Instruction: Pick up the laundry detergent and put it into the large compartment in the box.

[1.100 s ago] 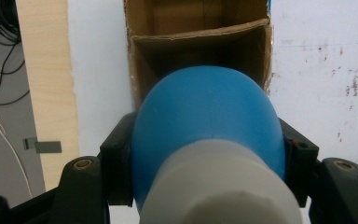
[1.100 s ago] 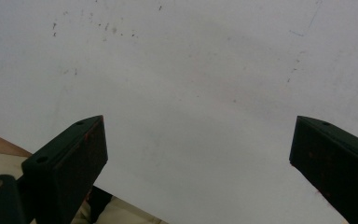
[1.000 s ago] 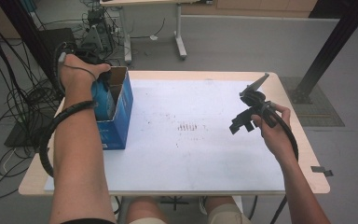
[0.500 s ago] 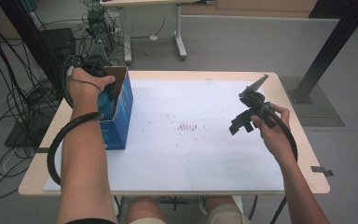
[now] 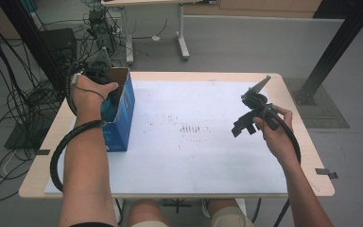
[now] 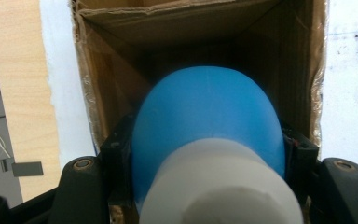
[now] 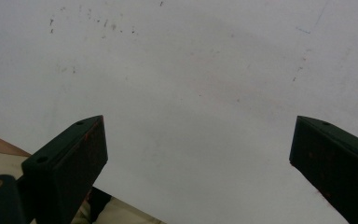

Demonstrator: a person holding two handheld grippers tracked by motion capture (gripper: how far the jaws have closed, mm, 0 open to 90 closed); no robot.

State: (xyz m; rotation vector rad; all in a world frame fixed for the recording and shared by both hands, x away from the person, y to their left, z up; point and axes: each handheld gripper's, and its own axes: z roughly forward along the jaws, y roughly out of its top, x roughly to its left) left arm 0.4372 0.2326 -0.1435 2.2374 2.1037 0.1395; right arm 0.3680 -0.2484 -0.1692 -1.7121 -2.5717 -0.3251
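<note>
In the high view the left gripper [image 5: 105,71] is mostly hidden behind the person's left hand [image 5: 90,92] and the rim of the blue cardboard box [image 5: 123,113], so its jaws cannot be read there. The left gripper view shows them well: the jaws are clamped on a blue object with a white cap [image 6: 207,140], one jaw on each side of its round blue body. The white end is very near the lens and blurred, and the bottom edge cuts it off, so I cannot tell exactly what kind of object it is. It hangs in the open top of the box; the brown inner walls are visible around it, but the bottom of the box is dark.

The right gripper [image 5: 243,125] is held in the right hand [image 5: 274,135] above the white table cover [image 5: 194,161], well apart from the box. In the right gripper view its jaws stand wide apart with nothing between them, over the white surface with small dark marks [image 7: 93,23].
</note>
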